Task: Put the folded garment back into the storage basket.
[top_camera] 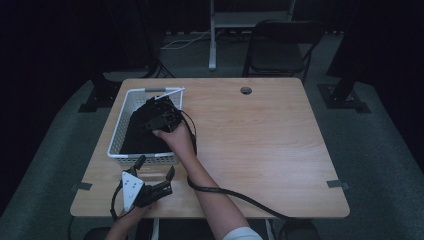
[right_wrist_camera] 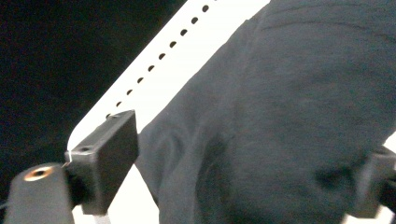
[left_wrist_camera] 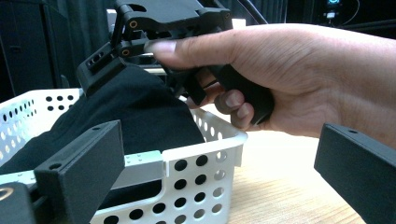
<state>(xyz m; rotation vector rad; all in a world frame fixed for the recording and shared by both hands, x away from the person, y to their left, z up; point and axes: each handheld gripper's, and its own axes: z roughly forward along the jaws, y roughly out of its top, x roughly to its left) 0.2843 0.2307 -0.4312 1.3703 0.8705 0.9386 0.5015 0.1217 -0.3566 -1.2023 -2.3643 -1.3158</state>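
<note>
A white perforated basket [top_camera: 116, 131] stands on the left part of the wooden table [top_camera: 260, 135], with a black cloth [top_camera: 136, 139] heaped inside it. My right gripper [top_camera: 152, 112], held in a hand, reaches down into the basket. Its jaws stand wide apart, one on each side of a bulge of the black cloth [right_wrist_camera: 280, 102], so the right gripper [right_wrist_camera: 240, 177] is open around the fabric. My left gripper [top_camera: 156, 167] rests near the table's front edge, just outside the basket's near wall [left_wrist_camera: 201, 172]. The left gripper [left_wrist_camera: 219, 179] is open and holds nothing.
A thin white strip [top_camera: 172, 92] sticks out at the basket's far right corner. A black cable [top_camera: 235, 196] trails from the right gripper across the table front. A round hole [top_camera: 245, 90] sits near the table's far edge, and a folding chair [top_camera: 280, 47] stands behind.
</note>
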